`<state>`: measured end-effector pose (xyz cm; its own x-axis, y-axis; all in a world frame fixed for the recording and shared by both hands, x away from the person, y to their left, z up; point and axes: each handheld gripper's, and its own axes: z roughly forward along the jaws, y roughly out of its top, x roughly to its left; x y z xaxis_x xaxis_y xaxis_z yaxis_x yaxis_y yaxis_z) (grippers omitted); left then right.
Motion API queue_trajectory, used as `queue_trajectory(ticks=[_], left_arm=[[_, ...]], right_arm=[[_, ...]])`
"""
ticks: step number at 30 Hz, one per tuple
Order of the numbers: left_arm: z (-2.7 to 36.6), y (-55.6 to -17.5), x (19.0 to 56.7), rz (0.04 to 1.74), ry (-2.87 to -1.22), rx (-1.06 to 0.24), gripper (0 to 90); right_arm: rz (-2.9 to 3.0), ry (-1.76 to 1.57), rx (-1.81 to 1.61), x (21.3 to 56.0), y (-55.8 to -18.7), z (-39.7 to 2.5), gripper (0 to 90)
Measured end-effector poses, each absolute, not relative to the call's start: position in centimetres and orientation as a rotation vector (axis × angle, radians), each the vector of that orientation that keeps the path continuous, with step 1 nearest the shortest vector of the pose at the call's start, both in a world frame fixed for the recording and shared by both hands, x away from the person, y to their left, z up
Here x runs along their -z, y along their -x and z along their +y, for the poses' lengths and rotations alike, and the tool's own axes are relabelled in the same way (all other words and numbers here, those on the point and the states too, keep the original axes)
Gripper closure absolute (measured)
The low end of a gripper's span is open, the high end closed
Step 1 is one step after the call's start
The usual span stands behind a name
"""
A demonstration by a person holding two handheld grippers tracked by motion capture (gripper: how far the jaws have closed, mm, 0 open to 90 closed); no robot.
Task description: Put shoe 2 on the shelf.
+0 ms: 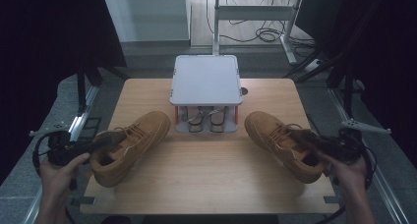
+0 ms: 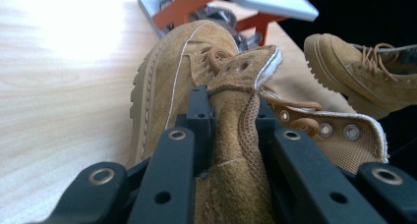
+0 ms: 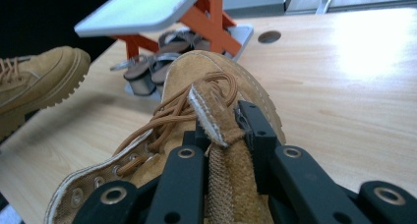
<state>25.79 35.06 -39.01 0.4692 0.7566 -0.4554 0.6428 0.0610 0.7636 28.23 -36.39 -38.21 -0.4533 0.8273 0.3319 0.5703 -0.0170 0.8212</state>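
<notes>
Two tan suede lace-up boots with lugged soles. The left boot (image 1: 129,147) lies on the wooden table at its left side, toe pointing toward the table's middle and far edge, laces loose, tongue pulled up and pinched at the collar. The right boot (image 1: 285,143) rests at the table's right side, toe angled toward the middle, tongue likewise raised and pinched. The two are well apart.

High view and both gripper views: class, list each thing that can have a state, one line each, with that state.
Left boot: on table, tongue clamped.
Right boot: on table, tongue clamped.
Left gripper: shut on the tongue.
Right gripper: shut on the tongue.
Sandals: stored beneath the rack's shelf.
</notes>
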Motion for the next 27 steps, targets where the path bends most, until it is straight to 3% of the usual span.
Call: queue_trajectory(ticks=[27], left_arm=[[36.2,-28.0,35.0,1.201,-1.470,-0.176,77.3]], right_arm=[[1.755,-1.529,-1.595,34.3,-29.8,-37.6,79.8]])
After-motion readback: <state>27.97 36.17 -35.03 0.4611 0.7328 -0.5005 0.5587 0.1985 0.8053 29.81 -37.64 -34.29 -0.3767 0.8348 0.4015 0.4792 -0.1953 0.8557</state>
